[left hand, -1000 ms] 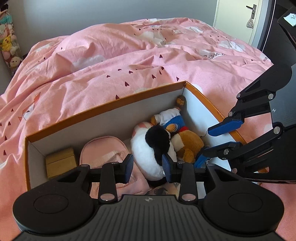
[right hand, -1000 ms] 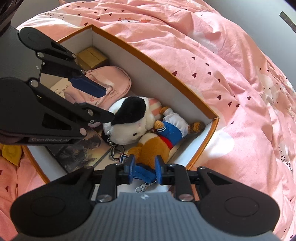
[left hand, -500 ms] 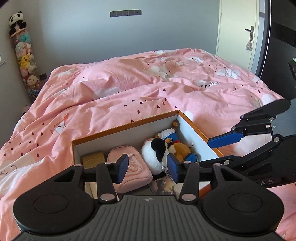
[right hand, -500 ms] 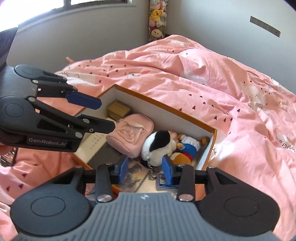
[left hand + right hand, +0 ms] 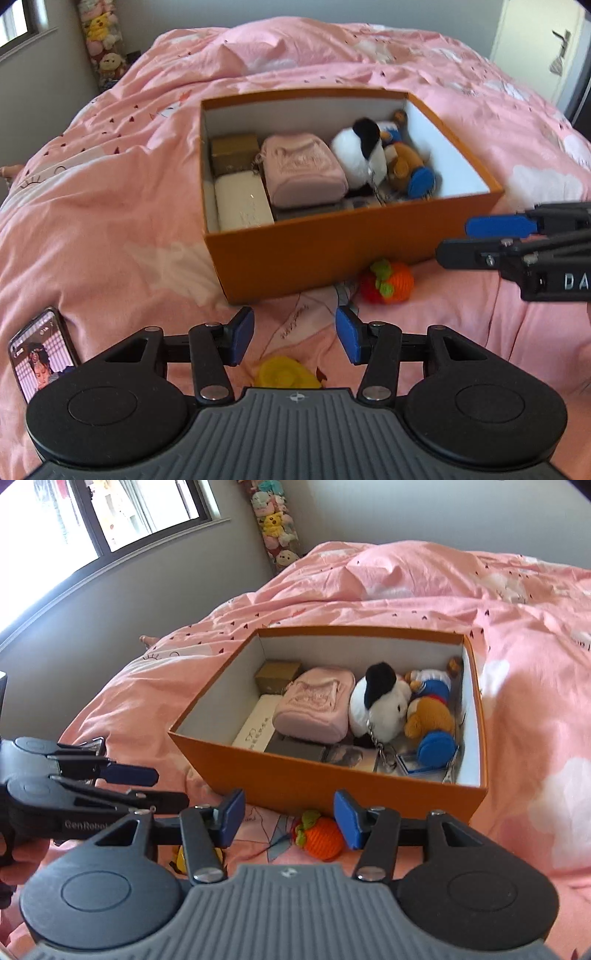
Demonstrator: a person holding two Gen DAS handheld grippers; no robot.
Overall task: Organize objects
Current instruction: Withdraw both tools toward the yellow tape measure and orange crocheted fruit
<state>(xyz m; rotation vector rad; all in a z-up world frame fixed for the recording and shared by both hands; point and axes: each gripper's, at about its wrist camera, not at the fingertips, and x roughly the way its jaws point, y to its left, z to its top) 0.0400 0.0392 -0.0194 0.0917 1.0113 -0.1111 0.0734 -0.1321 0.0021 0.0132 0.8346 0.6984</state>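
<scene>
An orange box (image 5: 332, 254) stands on the pink bed, holding a pink pouch (image 5: 303, 170), a white-and-black plush (image 5: 364, 151), a brown plush in blue (image 5: 406, 158), a gold carton (image 5: 234, 151) and a white case (image 5: 242, 203). In front of the box lie a knitted orange fruit (image 5: 388, 282) and a yellow toy (image 5: 284, 373). My left gripper (image 5: 295, 336) hovers over the bedding just above the yellow toy, jaws opening, nothing between them. My right gripper (image 5: 290, 819) is near the fruit (image 5: 321, 836), jaws opening, its pads clear of the fruit.
A phone (image 5: 37, 354) with a lit screen lies on the duvet at the near left. A column of soft toys (image 5: 275, 535) hangs in the far corner by the window. A door (image 5: 535, 48) is at the far right.
Both grippers have pulled back out of the box to its near side and opened wider. The blue keyring piece that was between the right pads now lies in the box.
</scene>
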